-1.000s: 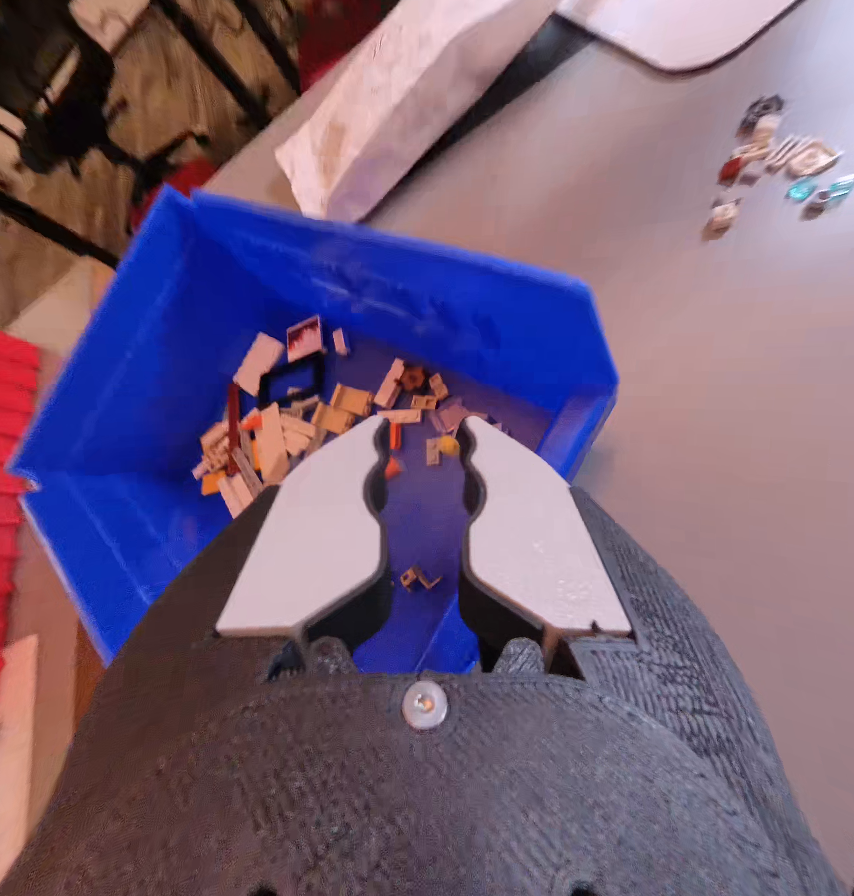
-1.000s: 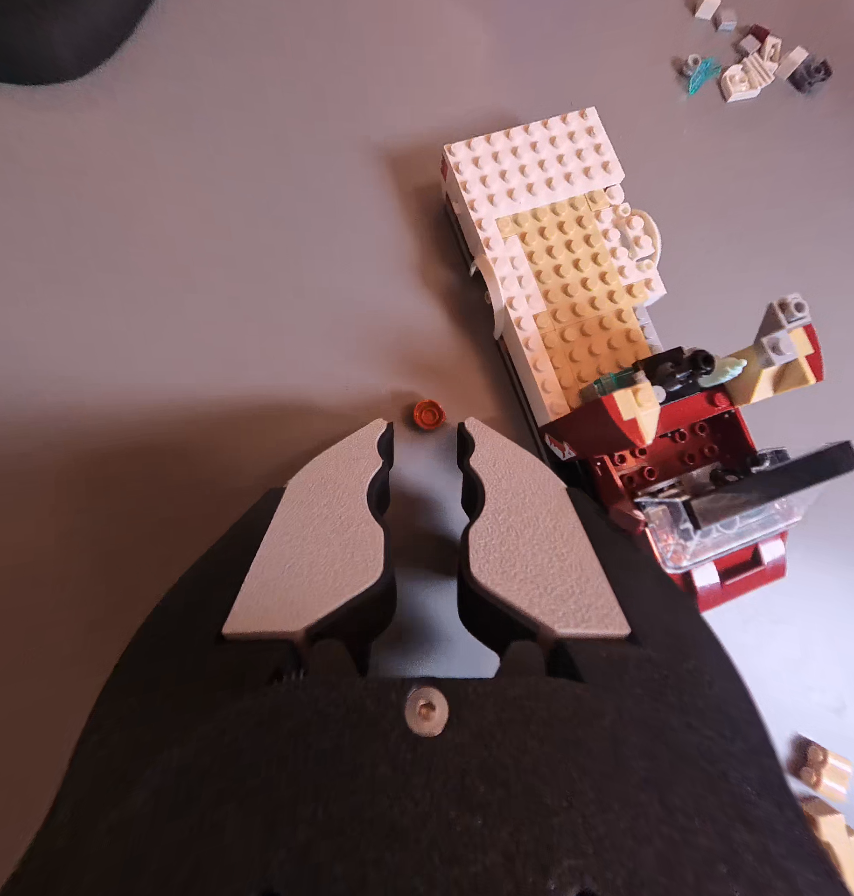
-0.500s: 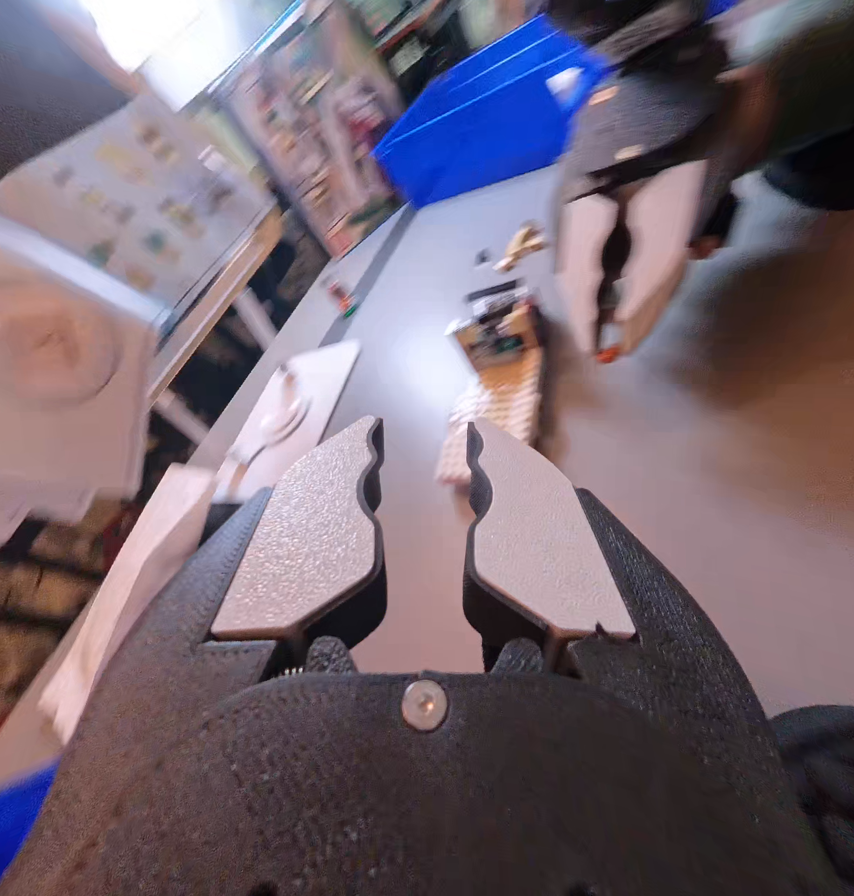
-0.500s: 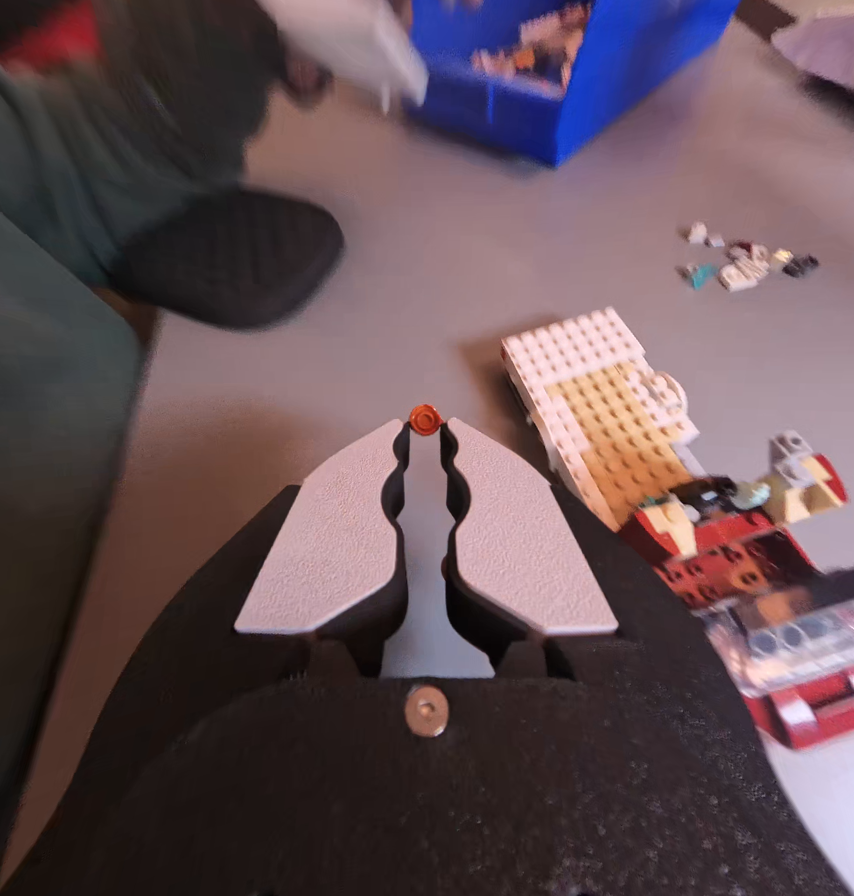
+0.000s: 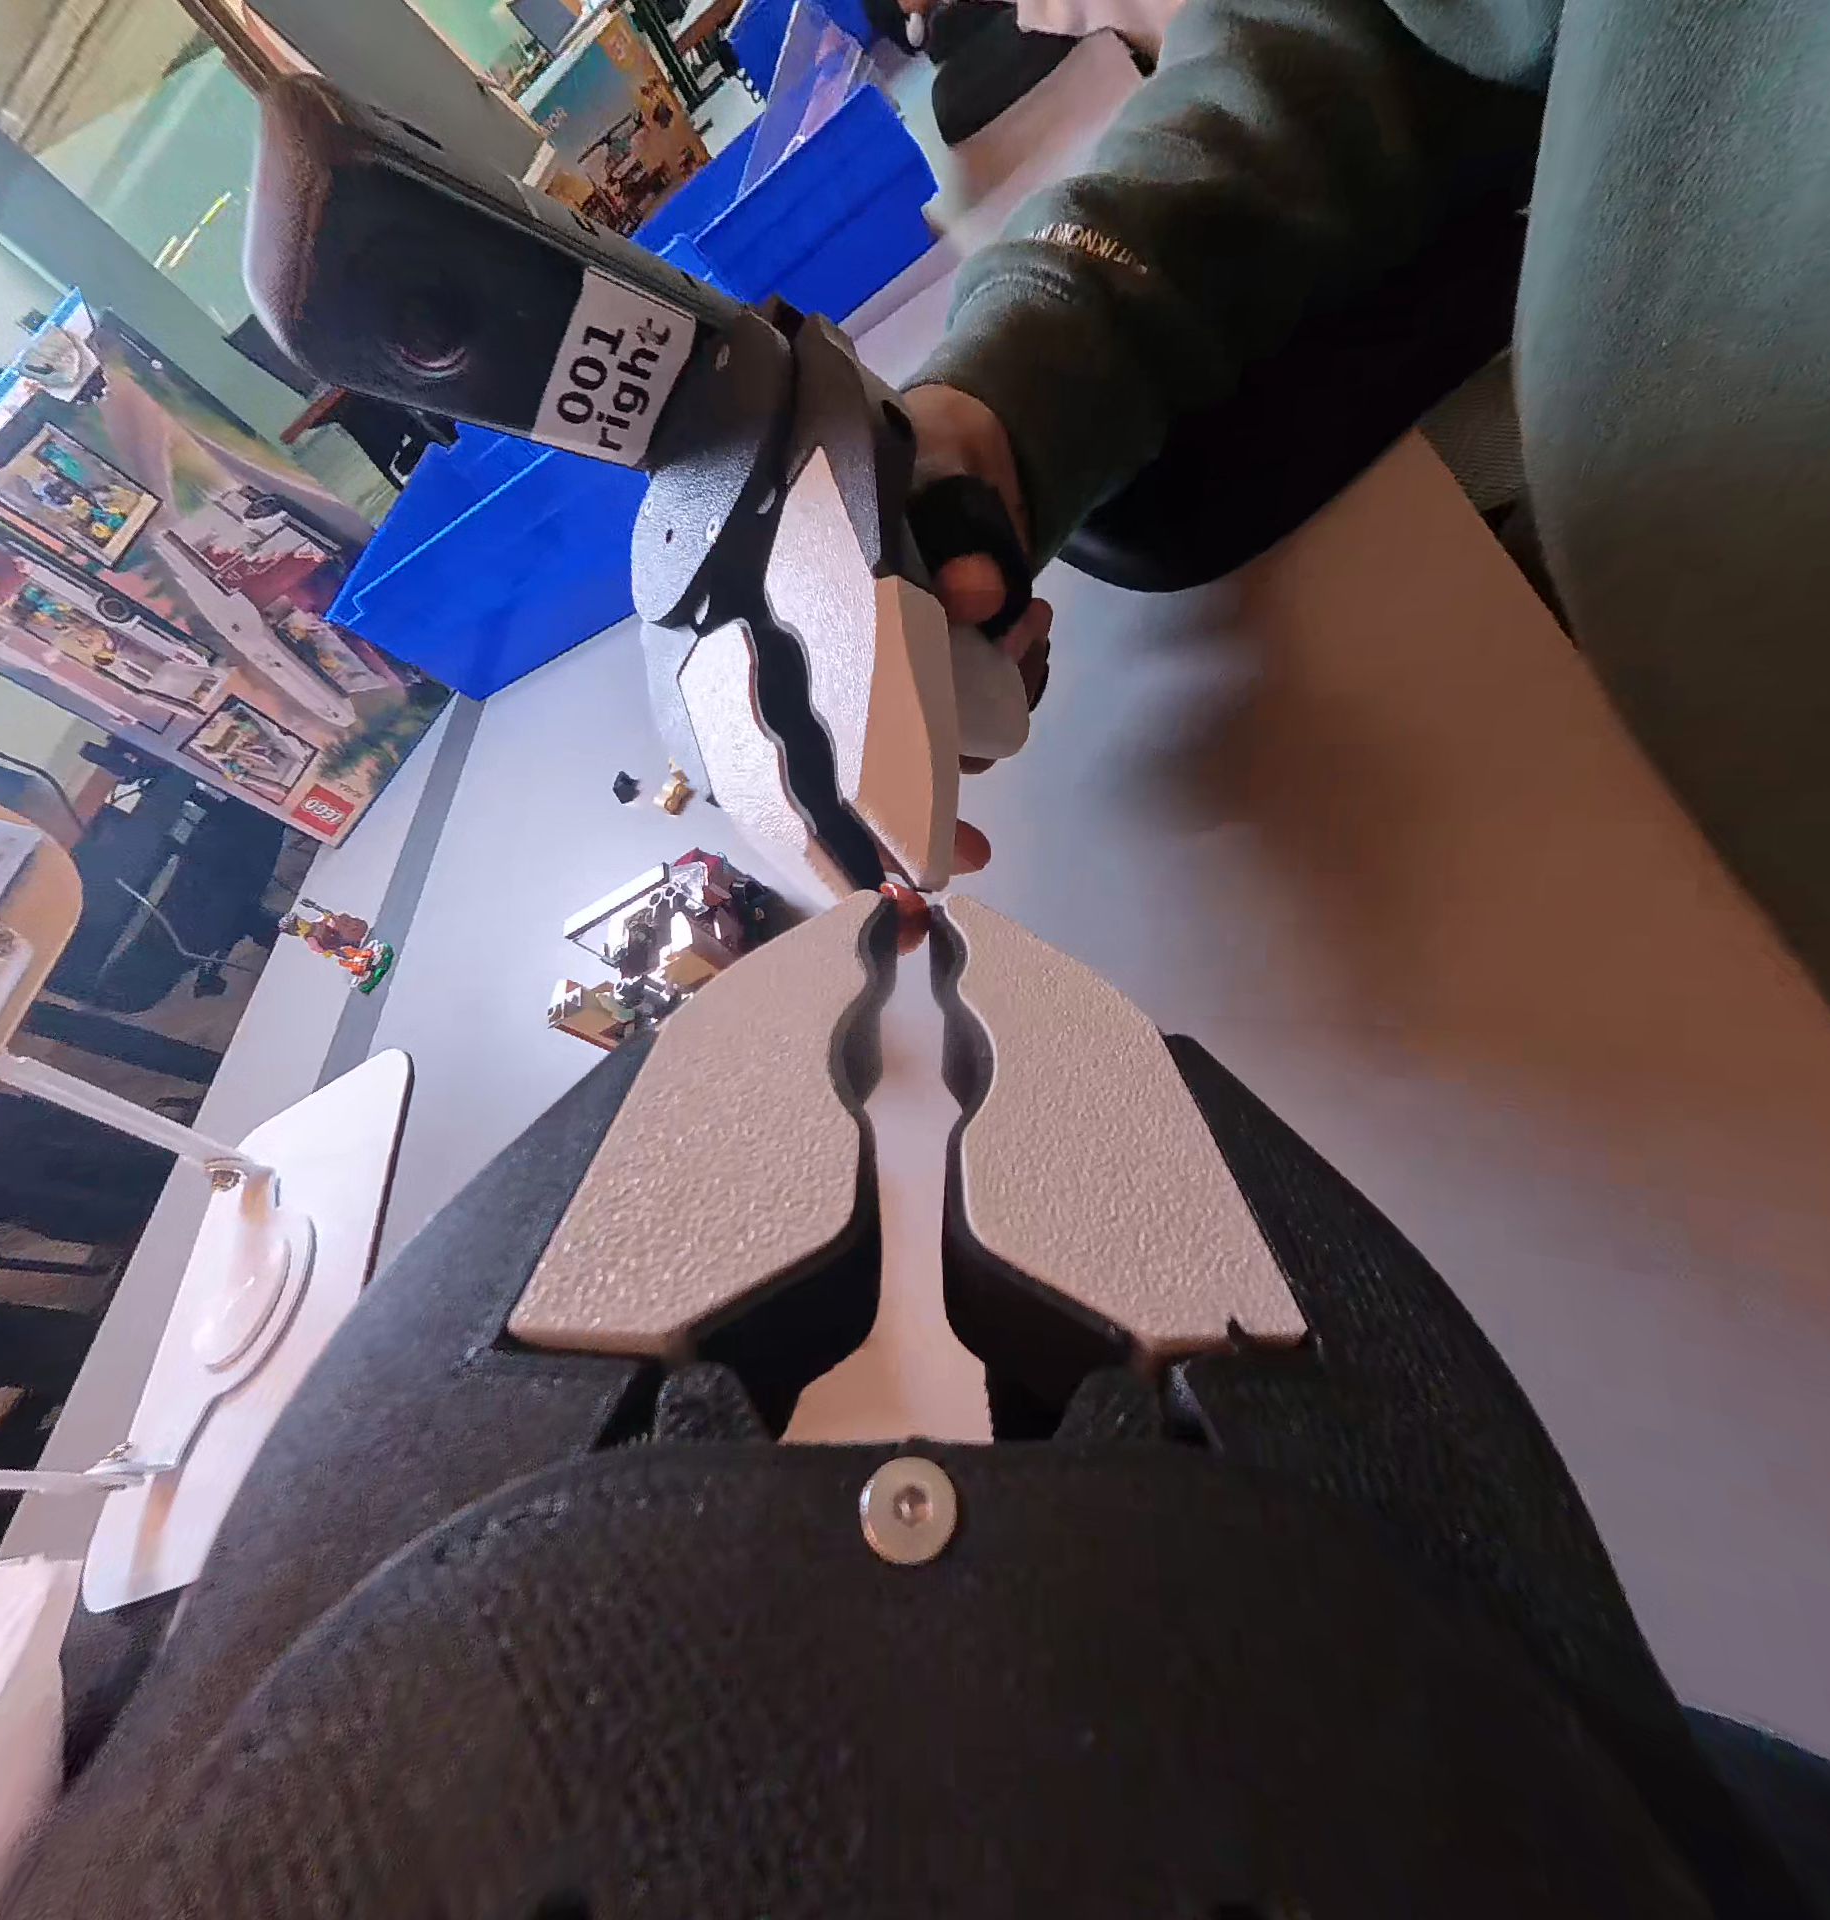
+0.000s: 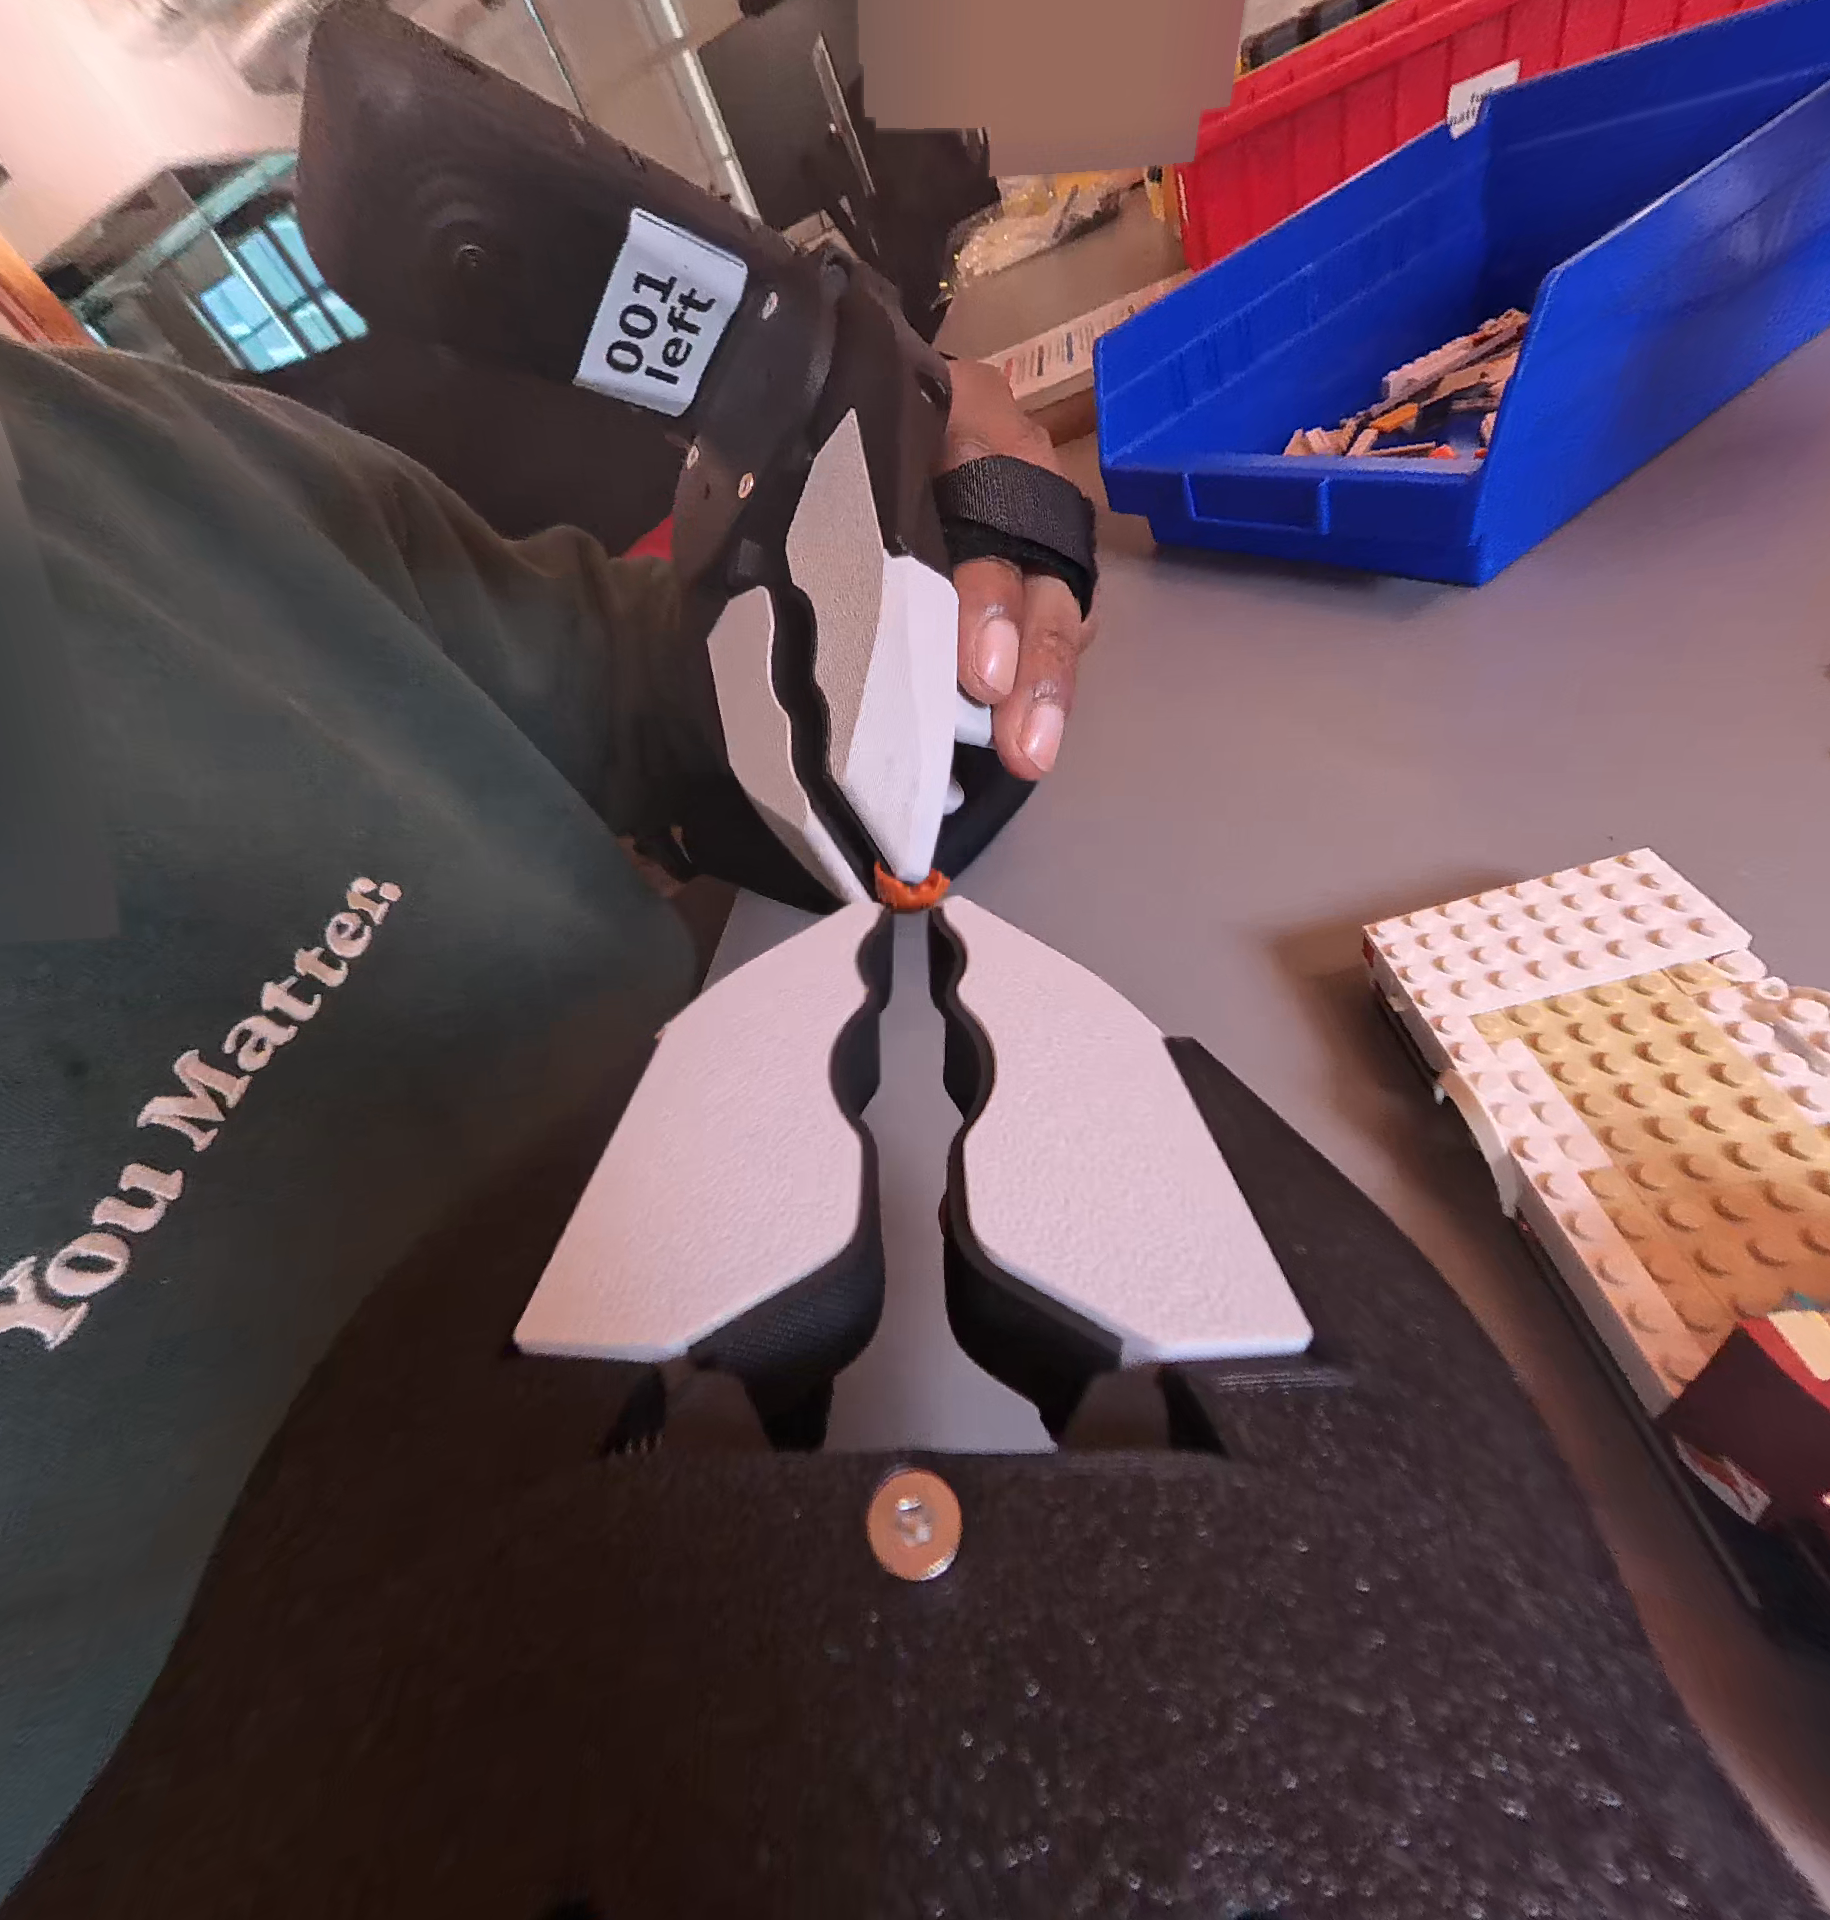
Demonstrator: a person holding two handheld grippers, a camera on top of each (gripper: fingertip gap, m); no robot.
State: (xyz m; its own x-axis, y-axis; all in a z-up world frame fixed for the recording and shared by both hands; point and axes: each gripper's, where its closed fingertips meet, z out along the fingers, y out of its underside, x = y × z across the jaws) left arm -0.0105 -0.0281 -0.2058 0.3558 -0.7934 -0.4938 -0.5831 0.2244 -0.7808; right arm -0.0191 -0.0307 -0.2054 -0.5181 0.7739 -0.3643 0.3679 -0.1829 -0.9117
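Grippers meet tip to tip above the tabletop (image 6: pixel 1410 727). Right gripper (image 6: pixel 909 914) and left gripper (image 5: pixel 906 920) both pinch one small orange round stud (image 6: pixel 909 891), jaws nearly together, sharing it; blue bin (image 6: pixel 1513 416) beyond the stud.

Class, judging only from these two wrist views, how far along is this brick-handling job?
Done: a white-and-tan brick model stands partly built on the grey table. In hand: both the right gripper and the left gripper pinch one small orange round piece tip to tip, above the table. Left: loose pieces remain in the blue bin.
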